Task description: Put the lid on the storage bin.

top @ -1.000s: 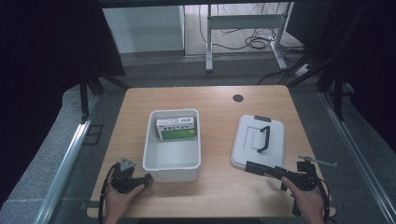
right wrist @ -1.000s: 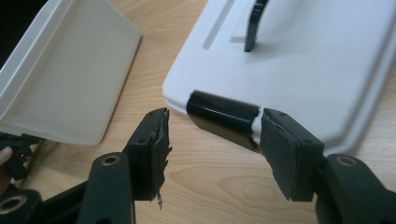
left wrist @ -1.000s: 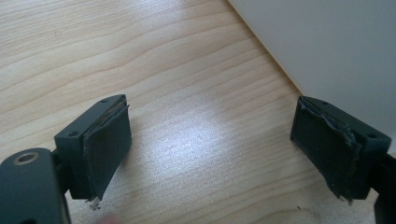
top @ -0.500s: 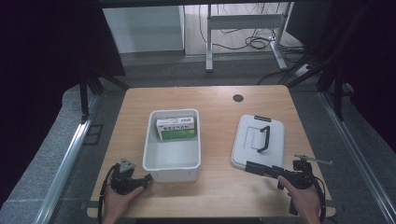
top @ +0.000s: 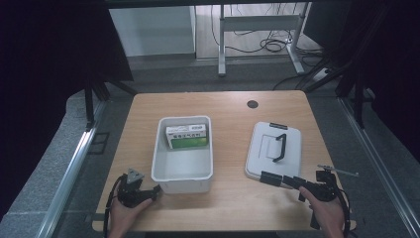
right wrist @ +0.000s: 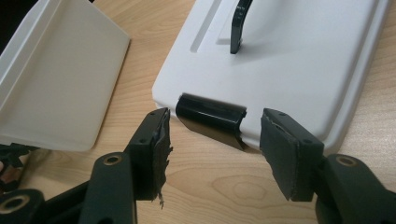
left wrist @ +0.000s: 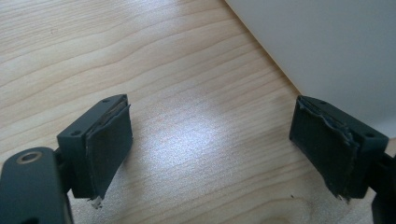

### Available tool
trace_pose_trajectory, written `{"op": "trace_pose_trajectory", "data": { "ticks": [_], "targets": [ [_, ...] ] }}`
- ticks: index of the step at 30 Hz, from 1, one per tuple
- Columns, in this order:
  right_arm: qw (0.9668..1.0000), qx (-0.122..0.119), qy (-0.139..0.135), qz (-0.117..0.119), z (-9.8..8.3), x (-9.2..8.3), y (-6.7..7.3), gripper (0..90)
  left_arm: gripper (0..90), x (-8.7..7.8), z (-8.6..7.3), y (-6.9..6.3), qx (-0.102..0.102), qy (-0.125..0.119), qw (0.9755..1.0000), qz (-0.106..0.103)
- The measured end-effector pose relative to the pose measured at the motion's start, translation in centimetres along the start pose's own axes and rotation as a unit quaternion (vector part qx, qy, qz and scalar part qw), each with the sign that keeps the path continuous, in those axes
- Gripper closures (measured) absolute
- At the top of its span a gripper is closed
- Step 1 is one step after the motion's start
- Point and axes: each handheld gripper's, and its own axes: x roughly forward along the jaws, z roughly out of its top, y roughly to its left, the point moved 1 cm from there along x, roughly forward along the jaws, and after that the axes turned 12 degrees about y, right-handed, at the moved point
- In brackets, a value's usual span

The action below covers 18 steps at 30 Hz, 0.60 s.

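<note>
lid (top: 275,148) lies flat on the table (top: 233,198), right of the white bin (top: 182,171), black handle (top: 280,147) on top, black latch (right wrist: 211,116) on its near edge and another at the far edge. right gripper (right wrist: 212,154) sits just short of that near latch, jaws apart w/ nothing between them; latch is centred in the gap ahead of the tips, not touched as far as i can tell. in the high view the right gripper (top: 271,178) points at the lid's near-left corner, the person's hand behind it at the table's near edge. bin is open, green & white box (top: 186,136) lying in its far end. left gripper (left wrist: 210,154) rests near the bin's near-left corner, jaws wide apart over bare wood, bin wall just beside the right-hand jaw in its own view. small dark round hole (top: 252,104) in the table near the far edge.
</note>
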Motion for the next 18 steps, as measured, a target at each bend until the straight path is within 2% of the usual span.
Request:
{"op": "trace_pose_trajectory", "data": {
  "ticks": [7, 12, 18],
  "targets": [
    [0.9999, -0.001, -0.01, -0.006, 0.4, -0.4, 0.4, 43.9, 13.1, 0.0, 0.0, 0.0, 0.0, 0.0, 1.0, 0.0],
    [0.9997, -0.015, -0.014, -0.014, 0.7, -0.7, 1.2, 43.5, 13.1, 0.0, 0.0, -0.1, -0.003, 0.0, 1.0, 0.002],
    [0.9984, -0.043, 0.005, -0.036, 1.2, -0.8, 1.8, 43.4, 13.0, 0.0, 0.0, -0.1, -0.003, 0.0, 1.0, 0.002]
  ]
}}
